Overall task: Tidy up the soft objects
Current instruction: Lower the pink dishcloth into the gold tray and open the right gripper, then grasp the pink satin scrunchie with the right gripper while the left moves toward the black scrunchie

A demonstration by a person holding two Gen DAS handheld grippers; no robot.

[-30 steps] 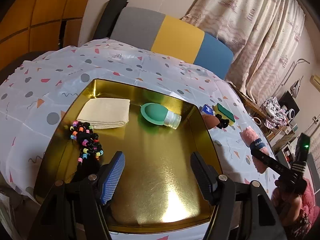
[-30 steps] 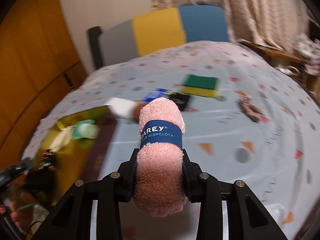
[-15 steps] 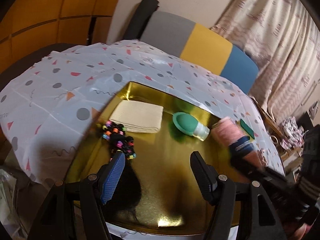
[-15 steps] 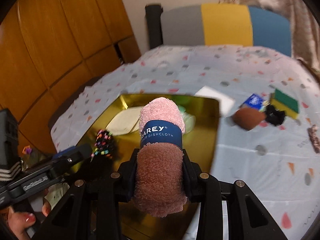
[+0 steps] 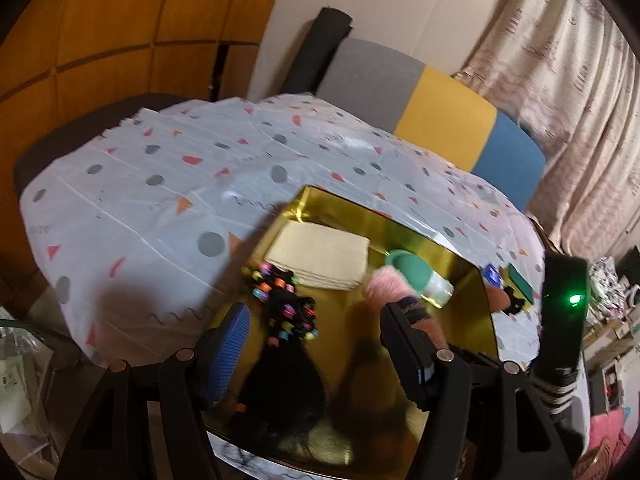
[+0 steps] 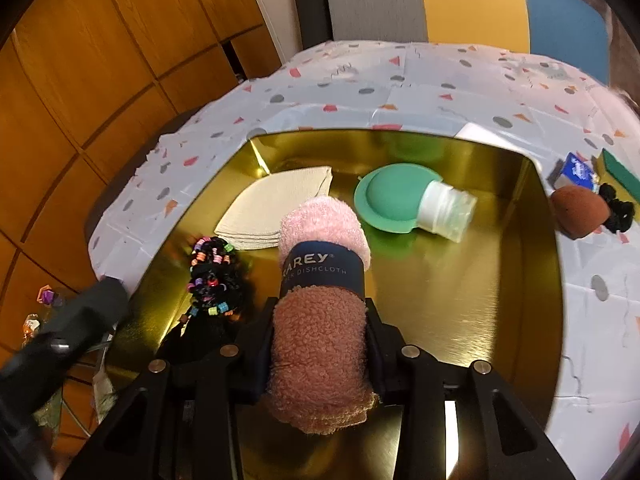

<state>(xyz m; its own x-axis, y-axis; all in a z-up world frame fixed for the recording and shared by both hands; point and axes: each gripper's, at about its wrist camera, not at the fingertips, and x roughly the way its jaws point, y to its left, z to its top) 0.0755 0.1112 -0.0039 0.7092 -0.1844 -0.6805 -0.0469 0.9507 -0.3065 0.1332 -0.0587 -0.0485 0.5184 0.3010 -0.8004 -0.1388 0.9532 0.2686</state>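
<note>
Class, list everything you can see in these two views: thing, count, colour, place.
Square metal tray: 1, gold, on dotted tablecloth.
Folded cloth: 1, cream, tray's far left.
Silicone bottle: 1, green, clear cap, lying in tray.
Beaded hair ties: 1 bunch, black, multicoloured beads, tray's left.
Rolled dishcloth: 1, pink, navy band, over tray.
Sponge: 1, green-yellow, tablecloth right.
Left gripper: open.
Right gripper: shut on dishcloth.

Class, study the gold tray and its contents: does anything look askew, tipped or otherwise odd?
The green silicone bottle lies on its side in the gold tray, clear cap pointing right. The folded cream cloth lies flat and neat. Nothing looks spilled.
</note>
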